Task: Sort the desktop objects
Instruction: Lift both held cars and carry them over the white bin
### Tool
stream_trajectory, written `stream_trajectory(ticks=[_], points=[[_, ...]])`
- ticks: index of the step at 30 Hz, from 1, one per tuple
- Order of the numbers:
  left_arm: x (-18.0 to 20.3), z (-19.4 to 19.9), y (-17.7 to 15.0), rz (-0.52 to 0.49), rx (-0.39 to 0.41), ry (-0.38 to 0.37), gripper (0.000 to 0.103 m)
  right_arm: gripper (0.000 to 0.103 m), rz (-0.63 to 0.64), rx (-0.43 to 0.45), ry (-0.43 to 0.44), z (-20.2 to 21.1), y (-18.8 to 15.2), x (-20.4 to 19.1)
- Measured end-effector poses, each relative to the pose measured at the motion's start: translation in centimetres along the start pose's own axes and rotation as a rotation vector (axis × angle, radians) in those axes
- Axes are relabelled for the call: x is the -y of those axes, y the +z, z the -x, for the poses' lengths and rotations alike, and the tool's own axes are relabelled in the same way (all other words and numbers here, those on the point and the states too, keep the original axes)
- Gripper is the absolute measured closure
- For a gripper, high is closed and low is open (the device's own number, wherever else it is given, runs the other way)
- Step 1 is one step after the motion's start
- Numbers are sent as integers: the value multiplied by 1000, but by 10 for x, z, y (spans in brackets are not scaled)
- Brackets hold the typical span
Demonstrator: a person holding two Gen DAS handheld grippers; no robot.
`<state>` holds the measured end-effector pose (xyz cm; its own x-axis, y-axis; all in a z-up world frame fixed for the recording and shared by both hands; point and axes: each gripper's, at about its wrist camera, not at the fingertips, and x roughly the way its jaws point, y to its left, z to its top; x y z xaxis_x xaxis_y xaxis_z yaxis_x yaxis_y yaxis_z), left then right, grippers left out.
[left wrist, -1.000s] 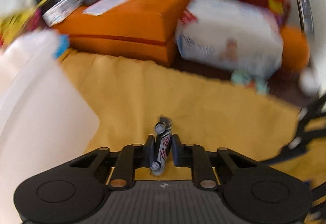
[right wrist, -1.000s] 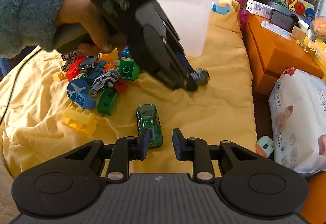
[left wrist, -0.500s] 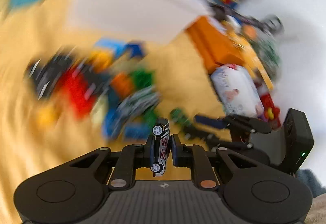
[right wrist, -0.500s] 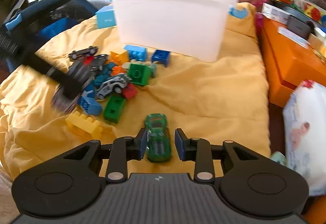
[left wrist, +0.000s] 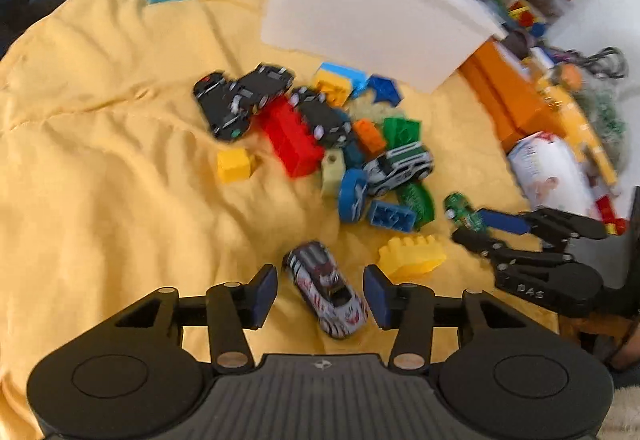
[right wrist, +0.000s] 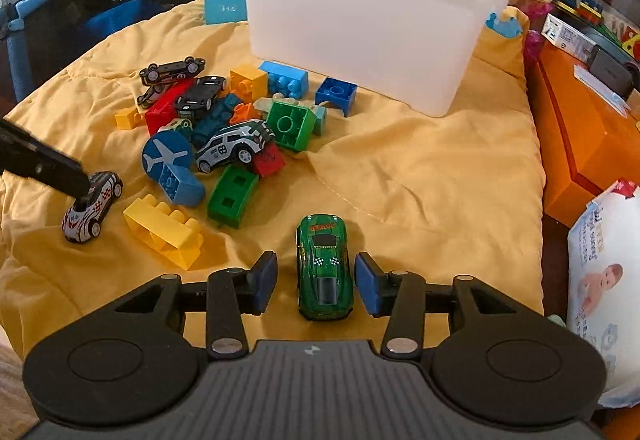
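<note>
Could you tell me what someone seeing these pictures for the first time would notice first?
Probably the bright heap of building bricks and toy cars in the middle of the yellow blanket, with the big white tub standing behind it. Next, each open claw frames a car lying on the blanket: the right claw a green race car, the left claw a white and red patterned car.

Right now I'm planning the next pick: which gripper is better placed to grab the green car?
Right. The right gripper has open jaws straddling the green car. The left gripper is open around the white striped car.
</note>
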<state>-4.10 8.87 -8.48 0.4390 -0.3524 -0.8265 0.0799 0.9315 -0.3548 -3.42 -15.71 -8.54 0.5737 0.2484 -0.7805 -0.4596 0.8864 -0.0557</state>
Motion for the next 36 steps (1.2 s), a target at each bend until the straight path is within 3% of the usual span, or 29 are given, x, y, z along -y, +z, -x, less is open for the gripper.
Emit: stream_trajectory(ticks=[9,11,18,20,25,30,36], points=[[25,-19,-11,-34,-40,79,55,60,-18,-14,-14,-4,-1,2],[29,-21,-11,-72,-24,96,61,66,-25,-17,-15,-4,-4,3],[34,-17,-3,-328,-86,94,69,70,-6,9,14,8,-5,-2],[29,-12,2,-390,-81,135,70,70,-7,16,8,9,-4,-3],[20,-6,5,-309,-45,114,69,68,-45,1,3,3,-8,-3],[20,-14,-5,-271,-18,140,70,69,-55,-11,-3,-3,-6,-5],[14,6,7,-216,46,87,71,70,-87,-7,5,3,-2,1]])
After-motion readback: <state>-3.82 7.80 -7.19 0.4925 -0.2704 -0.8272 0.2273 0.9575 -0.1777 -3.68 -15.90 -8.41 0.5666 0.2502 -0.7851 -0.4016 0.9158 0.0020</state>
